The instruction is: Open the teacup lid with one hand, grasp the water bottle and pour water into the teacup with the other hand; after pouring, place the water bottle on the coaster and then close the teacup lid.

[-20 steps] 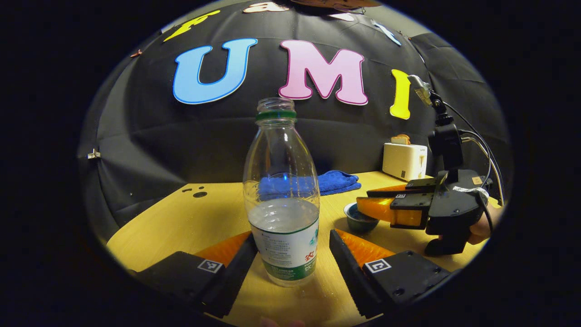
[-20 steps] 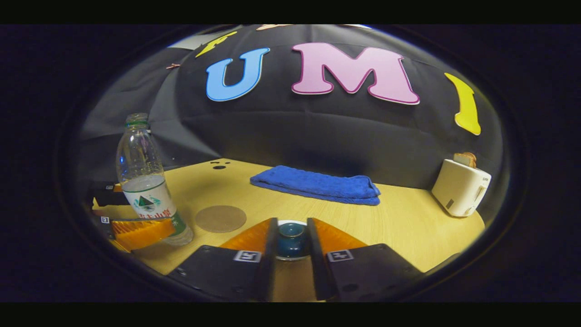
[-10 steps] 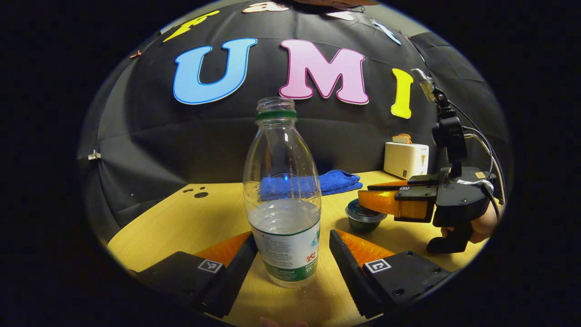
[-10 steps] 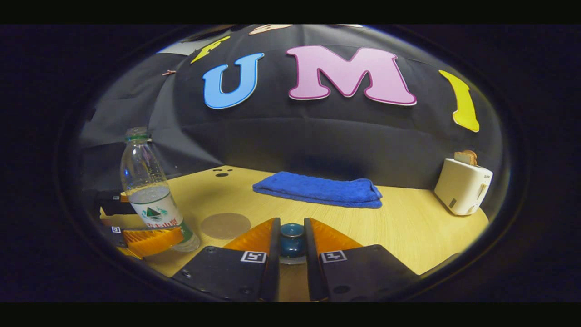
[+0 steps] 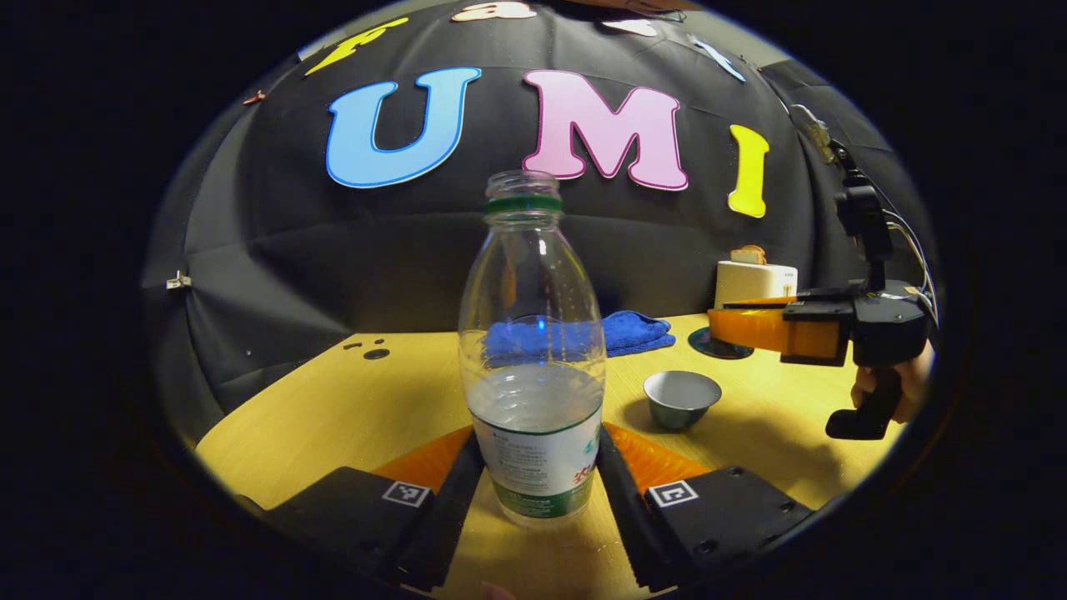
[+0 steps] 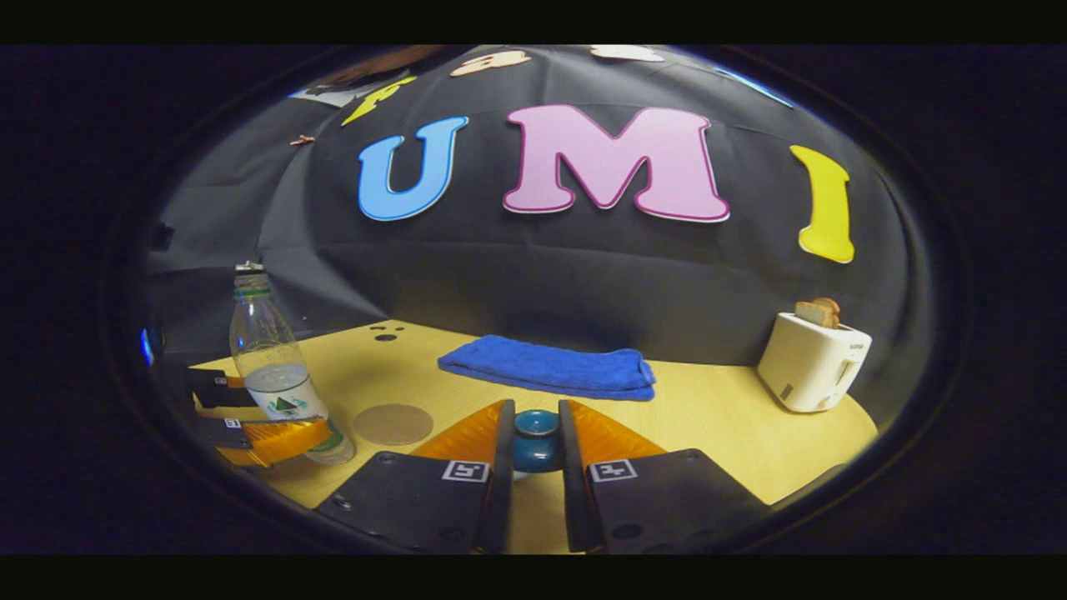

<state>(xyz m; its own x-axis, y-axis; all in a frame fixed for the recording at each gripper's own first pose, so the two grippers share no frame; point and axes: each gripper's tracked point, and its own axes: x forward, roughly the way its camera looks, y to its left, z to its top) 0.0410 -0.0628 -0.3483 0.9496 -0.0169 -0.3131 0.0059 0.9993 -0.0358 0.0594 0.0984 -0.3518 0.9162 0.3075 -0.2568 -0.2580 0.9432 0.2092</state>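
A clear water bottle [image 5: 533,367], uncapped and about a third full, stands upright on the wooden table [image 5: 333,400]. My left gripper [image 5: 538,442] is shut on its labelled lower part, a finger pressing each side. The teacup [image 5: 682,396] sits open to the bottle's right. Above and behind the cup, my right gripper [image 5: 738,329] holds the dark lid [image 5: 708,343] in the air. In the right gripper view the lid's blue knob [image 6: 535,437] is pinched by my right gripper [image 6: 535,417]. The bottle [image 6: 279,375] and left gripper [image 6: 267,433] are far left, beside the round brown coaster [image 6: 392,423].
A folded blue towel [image 6: 546,367] lies at the back of the table. A white toaster [image 6: 813,358] with toast stands at the back right. Small holes [image 6: 385,337] mark the tabletop near the wall. A hand [image 5: 913,379] holds the right gripper's handle.
My left gripper's fingers closed in from either side onto the bottle. My right gripper lifted the lid off the teacup and carried it up and back, leaving the cup open.
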